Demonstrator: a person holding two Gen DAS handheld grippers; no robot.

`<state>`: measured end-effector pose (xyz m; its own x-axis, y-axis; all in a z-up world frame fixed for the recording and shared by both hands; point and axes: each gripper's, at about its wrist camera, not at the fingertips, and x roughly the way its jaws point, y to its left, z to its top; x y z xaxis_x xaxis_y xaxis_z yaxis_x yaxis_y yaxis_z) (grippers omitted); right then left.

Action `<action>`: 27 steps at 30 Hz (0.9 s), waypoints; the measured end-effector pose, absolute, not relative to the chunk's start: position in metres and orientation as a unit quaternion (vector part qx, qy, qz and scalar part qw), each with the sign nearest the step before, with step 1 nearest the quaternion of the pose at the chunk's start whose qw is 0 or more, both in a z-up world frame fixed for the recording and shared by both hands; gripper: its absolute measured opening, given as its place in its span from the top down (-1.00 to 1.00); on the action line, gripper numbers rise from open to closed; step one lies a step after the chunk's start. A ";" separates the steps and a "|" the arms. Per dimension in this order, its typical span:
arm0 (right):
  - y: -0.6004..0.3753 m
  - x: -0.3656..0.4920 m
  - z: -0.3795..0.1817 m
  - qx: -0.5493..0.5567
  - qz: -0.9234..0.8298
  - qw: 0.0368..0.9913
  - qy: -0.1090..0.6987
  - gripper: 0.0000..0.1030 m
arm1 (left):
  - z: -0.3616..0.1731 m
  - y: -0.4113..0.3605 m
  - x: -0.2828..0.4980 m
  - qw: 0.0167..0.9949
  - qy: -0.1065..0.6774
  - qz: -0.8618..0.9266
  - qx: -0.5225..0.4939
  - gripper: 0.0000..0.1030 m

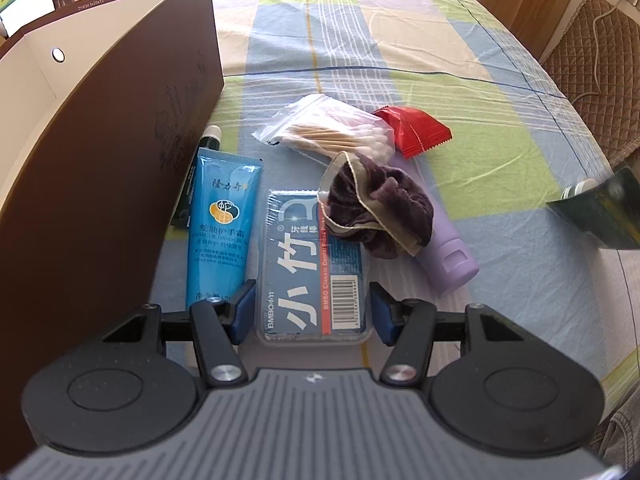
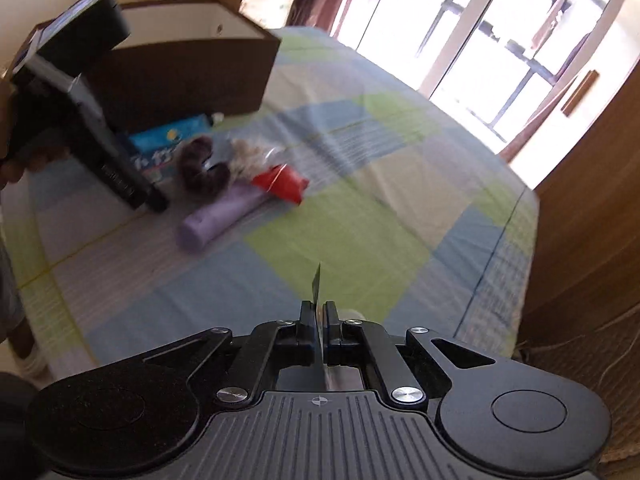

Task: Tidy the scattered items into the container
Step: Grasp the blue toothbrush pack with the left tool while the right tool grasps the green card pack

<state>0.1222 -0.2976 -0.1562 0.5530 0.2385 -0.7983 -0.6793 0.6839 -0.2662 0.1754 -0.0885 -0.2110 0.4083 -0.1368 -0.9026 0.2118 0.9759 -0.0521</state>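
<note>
My left gripper (image 1: 313,308) is open and low over the table, its blue pads on either side of the near end of a blue dental floss box (image 1: 312,264). Beside the box lie a blue hand cream tube (image 1: 220,232), a dark green tube (image 1: 200,176), a bag of cotton swabs (image 1: 332,132), a red sachet (image 1: 412,130), a purple scrunchie (image 1: 376,204) and a lilac tube (image 1: 444,260). The brown container (image 1: 100,160) stands on the left. My right gripper (image 2: 319,308) is shut on a thin dark green tube (image 2: 318,284), held above the table and seen edge-on.
A checked cloth (image 1: 400,40) covers the table. A chair with a quilted brown cover (image 1: 592,80) stands at the far right edge. Wooden panelling (image 2: 592,200) rises on the right and a bright window (image 2: 500,40) lies beyond. Bare cloth stretches between my right gripper and the pile.
</note>
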 end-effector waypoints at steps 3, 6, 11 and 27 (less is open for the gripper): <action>-0.298 0.115 -0.163 -0.260 0.283 0.824 0.417 -0.70 | -0.210 -0.087 0.174 0.835 0.539 -0.106 0.024 -0.03; -0.307 0.111 -0.160 -0.203 0.274 0.842 0.418 -0.70 | -0.210 -0.087 0.173 0.835 0.539 -0.106 0.025 -0.04; -0.327 0.129 -0.159 -0.068 0.197 0.865 0.457 -0.70 | -0.212 -0.094 0.179 0.839 0.532 -0.106 0.037 -0.03; -0.332 0.147 -0.178 0.075 0.064 0.868 0.486 -0.69 | -0.170 -0.115 0.150 0.874 0.437 -0.102 0.184 -0.02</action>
